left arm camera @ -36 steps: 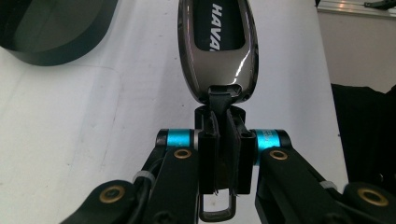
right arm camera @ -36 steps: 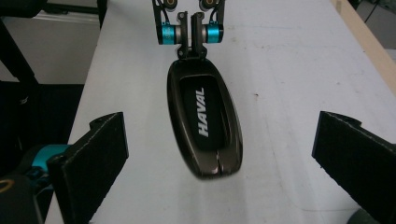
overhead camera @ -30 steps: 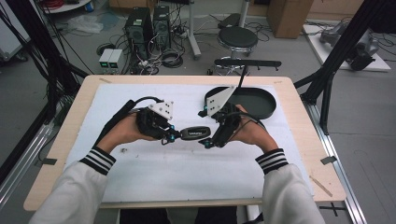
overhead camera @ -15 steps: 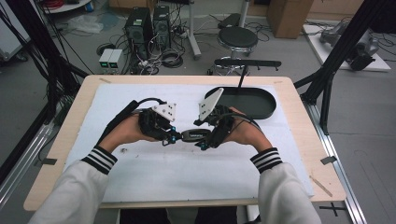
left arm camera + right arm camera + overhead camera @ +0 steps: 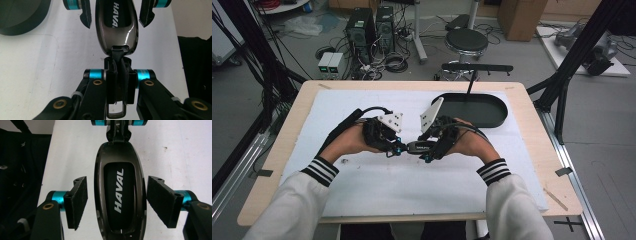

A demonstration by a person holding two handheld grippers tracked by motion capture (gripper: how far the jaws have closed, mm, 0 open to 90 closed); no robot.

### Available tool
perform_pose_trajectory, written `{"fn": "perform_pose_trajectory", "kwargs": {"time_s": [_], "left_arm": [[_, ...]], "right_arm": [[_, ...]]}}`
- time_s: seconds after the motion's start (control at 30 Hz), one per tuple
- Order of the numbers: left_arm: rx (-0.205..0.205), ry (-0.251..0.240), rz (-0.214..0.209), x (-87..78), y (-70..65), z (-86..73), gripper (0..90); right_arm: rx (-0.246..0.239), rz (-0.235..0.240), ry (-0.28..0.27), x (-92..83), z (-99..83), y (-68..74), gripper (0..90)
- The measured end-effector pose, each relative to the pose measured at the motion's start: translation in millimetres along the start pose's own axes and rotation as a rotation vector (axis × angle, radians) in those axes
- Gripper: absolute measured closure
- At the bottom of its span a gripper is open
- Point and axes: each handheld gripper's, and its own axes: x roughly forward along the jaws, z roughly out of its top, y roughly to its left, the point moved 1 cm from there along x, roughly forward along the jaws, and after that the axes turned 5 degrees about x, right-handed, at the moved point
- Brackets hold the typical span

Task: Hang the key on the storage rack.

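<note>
The surface (image 5: 287, 150) under my hands is pale wood, and a white sheet (image 5: 412, 185) covers most of it. Beyond my right claw (image 5: 428, 150), off toward the far right of the sheet, lies a black oval tray (image 5: 484, 107), well apart from what I hold.

My two hands meet near the middle of the sheet, the claws pointing at each other. Between them, held above the white sheet, is a dark glossy key fob (image 5: 417, 146) lettered HAVAL, lying lengthwise from one claw to the other.

My left claw (image 5: 117, 80) is clamped tight on the narrow black strap (image 5: 117, 72) at the fob's near end; the pads press together on it and a metal ring (image 5: 115, 113) hangs out below them.

My right claw (image 5: 117, 202) stands spread, one pad on either side of the fob's body (image 5: 120, 195), each with a gap showing between pad and casing, so it grips nothing. In my left gripper view those same spread pads (image 5: 86, 15) flank the fob's far end.
</note>
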Motion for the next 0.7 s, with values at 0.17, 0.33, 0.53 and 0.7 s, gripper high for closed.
{"fn": "perform_pose_trajectory", "kwargs": {"time_s": [0.17,0.33,0.53,0.7], "left_arm": [[0.004,0.002,0.002,0.4,0.6,-0.4,84.1],[0.007,0.005,-0.012,-1.6,0.3,-0.7,84.1],[-0.005,0.003,-0.011,-1.2,0.0,-2.2,84.0],[-0.004,-0.014,-0.026,-1.2,1.2,-5.8,83.7]], "right_arm": [[-0.003,0.004,0.006,2.1,1.4,-0.3,39.8],[-0.014,0.010,0.023,3.4,2.0,1.0,45.4],[-0.023,0.006,0.039,6.0,3.1,1.0,47.7],[-0.018,-0.001,0.047,7.4,4.5,2.7,48.0]]}}
